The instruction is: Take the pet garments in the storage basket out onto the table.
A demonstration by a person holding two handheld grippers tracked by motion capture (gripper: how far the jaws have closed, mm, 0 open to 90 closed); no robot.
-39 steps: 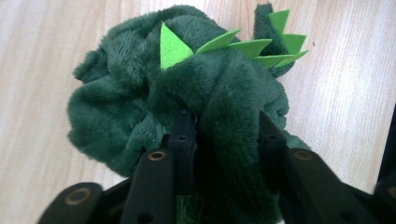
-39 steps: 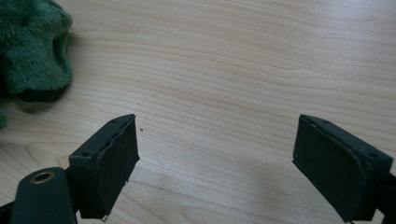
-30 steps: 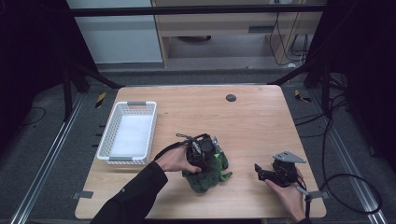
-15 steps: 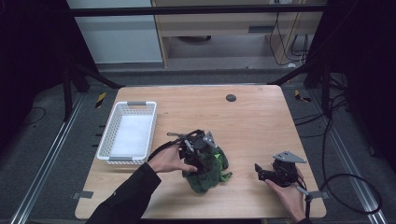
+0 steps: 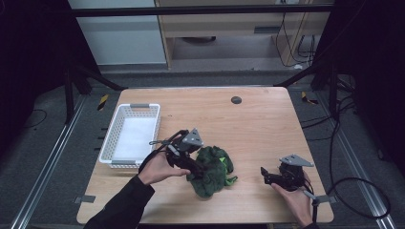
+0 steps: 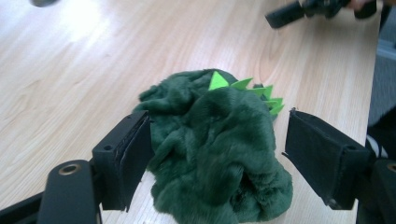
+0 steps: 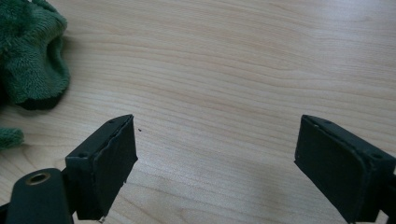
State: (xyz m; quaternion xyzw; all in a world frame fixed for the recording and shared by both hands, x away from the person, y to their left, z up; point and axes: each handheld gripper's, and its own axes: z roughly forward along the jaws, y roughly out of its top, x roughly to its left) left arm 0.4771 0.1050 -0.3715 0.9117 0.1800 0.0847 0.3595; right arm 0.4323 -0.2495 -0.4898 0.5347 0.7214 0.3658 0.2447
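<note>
We see the left gripper (image 5: 199, 168) angled down and to the right from the person's left hand (image 5: 157, 168), its grey three-cornered plate tilted up toward the camera. Its jaws have just been opening: in the left gripper view they stand wide on either side of the dark green plush dinosaur (image 6: 219, 149), the toy lying between them with the pads clear of its fur. The dinosaur (image 5: 213, 169) sits crumpled on the wooden table (image 5: 258, 124), near the front edge, its bright green spikes (image 6: 245, 88) uppermost. The right gripper (image 5: 268, 177) rests low by the table's front right, held level in the right hand (image 5: 293, 198) and pointing left toward the toy, well apart from it. Its jaws gape wide over bare wood, holding nothing. A white basket (image 5: 114, 143) stands to the left of the toy.
</note>
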